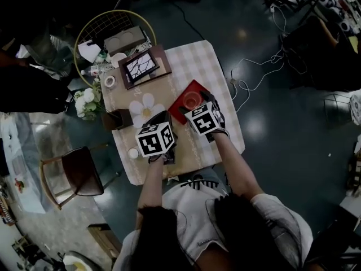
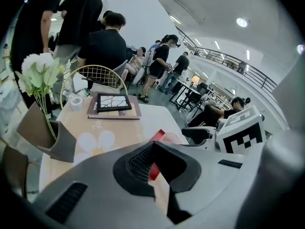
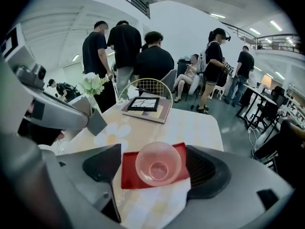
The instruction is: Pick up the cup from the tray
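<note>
The left forearm (image 1: 151, 179) and right forearm (image 1: 236, 168) reach forward side by side. The left gripper (image 2: 153, 150) has its jaws tip to tip; the right gripper (image 3: 155, 168) has its jaws spread wide.

A person is holding two grippers over a table (image 1: 220, 78) with a checked cloth. The right gripper (image 1: 197, 109) is hanging over the near edge of a red tray (image 1: 179, 104), just beside the cup (image 1: 192, 99). The left gripper (image 1: 159, 124) is hanging near a white flower mat (image 1: 145, 108). A framed picture (image 1: 141, 66) is lying farther back.
</note>
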Motion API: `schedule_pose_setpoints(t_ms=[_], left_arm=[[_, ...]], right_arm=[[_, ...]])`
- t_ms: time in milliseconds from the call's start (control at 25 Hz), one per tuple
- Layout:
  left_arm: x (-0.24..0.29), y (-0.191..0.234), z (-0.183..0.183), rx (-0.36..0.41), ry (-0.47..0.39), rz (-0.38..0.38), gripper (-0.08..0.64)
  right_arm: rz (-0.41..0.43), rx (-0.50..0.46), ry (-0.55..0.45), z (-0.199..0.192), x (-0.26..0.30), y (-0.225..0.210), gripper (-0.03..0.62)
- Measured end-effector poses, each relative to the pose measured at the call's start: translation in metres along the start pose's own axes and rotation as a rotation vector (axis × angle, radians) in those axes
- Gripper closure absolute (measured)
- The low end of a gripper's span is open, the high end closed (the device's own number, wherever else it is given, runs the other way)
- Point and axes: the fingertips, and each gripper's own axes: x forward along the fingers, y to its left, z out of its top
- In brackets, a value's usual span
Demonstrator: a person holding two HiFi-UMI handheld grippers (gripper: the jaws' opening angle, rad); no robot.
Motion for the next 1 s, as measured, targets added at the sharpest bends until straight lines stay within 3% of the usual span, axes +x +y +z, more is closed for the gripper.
schedule_pose_setpoints(t_ms=[560, 1000], left_arm=[[0.020, 0.008, -0.002, -0.047, 0.036, 0.042, 0.555], [0.026, 0.004, 0.002, -0.067, 0.027, 0.028, 0.555]], right_arm=[[0.036, -0.098, 0.164, -0.023, 0.039, -0.007, 0.189], [0.046, -0.090, 0.153, -0.020, 0.024, -0.007, 0.198]])
